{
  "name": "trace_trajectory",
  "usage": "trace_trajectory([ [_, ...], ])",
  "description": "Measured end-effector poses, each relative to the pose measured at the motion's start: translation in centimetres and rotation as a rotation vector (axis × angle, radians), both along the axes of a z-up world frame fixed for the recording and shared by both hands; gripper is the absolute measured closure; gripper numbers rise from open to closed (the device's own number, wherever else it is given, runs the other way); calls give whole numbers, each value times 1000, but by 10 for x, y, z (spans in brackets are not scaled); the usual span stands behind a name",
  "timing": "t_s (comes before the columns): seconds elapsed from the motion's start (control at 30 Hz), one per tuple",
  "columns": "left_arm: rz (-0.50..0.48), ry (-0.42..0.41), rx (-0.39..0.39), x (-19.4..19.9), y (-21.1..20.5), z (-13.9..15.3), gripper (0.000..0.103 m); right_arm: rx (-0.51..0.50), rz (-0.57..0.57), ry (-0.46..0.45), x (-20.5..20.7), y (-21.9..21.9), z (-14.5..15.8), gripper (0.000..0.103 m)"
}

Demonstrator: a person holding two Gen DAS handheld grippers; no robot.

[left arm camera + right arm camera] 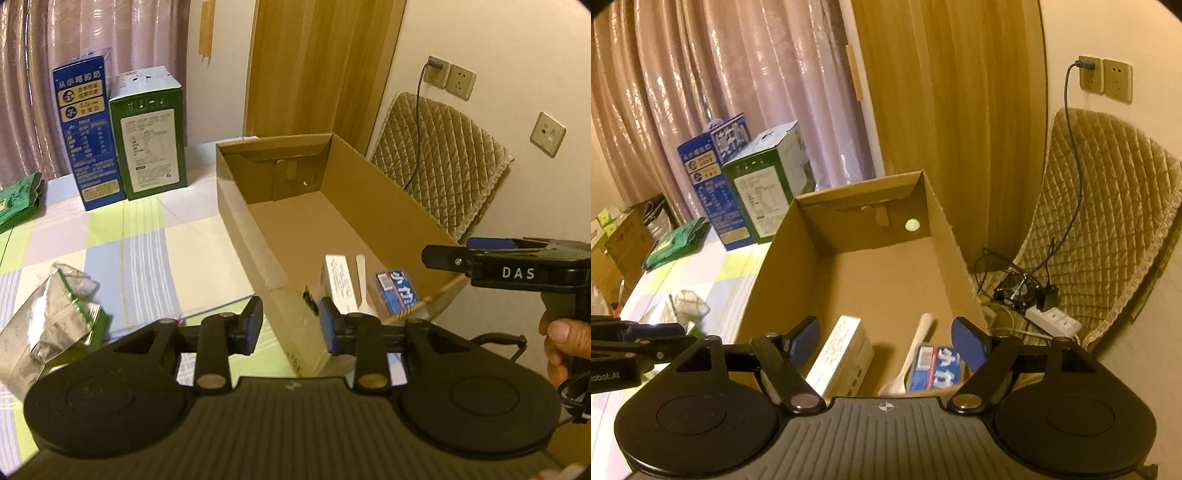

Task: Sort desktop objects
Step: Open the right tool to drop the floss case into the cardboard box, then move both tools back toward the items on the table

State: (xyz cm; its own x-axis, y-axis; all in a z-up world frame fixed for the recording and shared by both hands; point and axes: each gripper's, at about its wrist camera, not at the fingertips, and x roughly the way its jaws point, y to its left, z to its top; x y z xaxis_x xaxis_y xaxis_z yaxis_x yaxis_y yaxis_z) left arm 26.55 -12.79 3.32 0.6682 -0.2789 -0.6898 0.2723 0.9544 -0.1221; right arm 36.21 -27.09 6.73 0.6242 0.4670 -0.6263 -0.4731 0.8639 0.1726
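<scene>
Right wrist view: the right tongs (888, 343) hang wide apart and empty above the near end of an open cardboard box (945, 236), where three things already lie: a white carton (842, 354) with fine print too small to read, a pale plastic spoon (912, 354) and a blue pack (936, 367) bearing large white Chinese characters and a barcode. That part of the sorting looks done.

From the left wrist view, more waits on the checked bench (155, 251): a crumpled clear zip bag (55, 314) with a green seal lying over something green, and a green packet (18, 199) at the far left edge. Whether the tall blue milk carton (86, 129) and the green carton (153, 136) at the back are meant for the box is hard to judge.

The left tongs (290, 321) stand partly apart, holding nothing, astride the box's near corner. "DAS" reads in white on the right tool's side; a partial "...obot.AI" shows on the left tool.
</scene>
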Motion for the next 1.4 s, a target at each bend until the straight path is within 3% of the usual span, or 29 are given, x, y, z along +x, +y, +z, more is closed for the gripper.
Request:
trace_trajectory([
  [0.23,18,8,3,-25,19,3,65,-22,34,2,-29,12,5,12],
  [0.53,63,-13,10,-56,49,12,36,-51,55,-8,-60,29,12,2],
  [0.63,77,-15,9,-65,60,14,29,-64,68,-7,-69,36,13,2],
  [0.7,91,-21,9,-71,69,14,19,-71,79,-7,-75,41,14,2],
  [0.9,136,-22,28,-90,102,14,6,-83,118,-16,-91,57,19,2],
  [1.07,180,-20,80,-109,137,11,1,-89,155,-26,-103,72,21,2],
  [1.4,246,21,125,-139,195,-2,1,-93,259,-19,-129,112,14,2],
])
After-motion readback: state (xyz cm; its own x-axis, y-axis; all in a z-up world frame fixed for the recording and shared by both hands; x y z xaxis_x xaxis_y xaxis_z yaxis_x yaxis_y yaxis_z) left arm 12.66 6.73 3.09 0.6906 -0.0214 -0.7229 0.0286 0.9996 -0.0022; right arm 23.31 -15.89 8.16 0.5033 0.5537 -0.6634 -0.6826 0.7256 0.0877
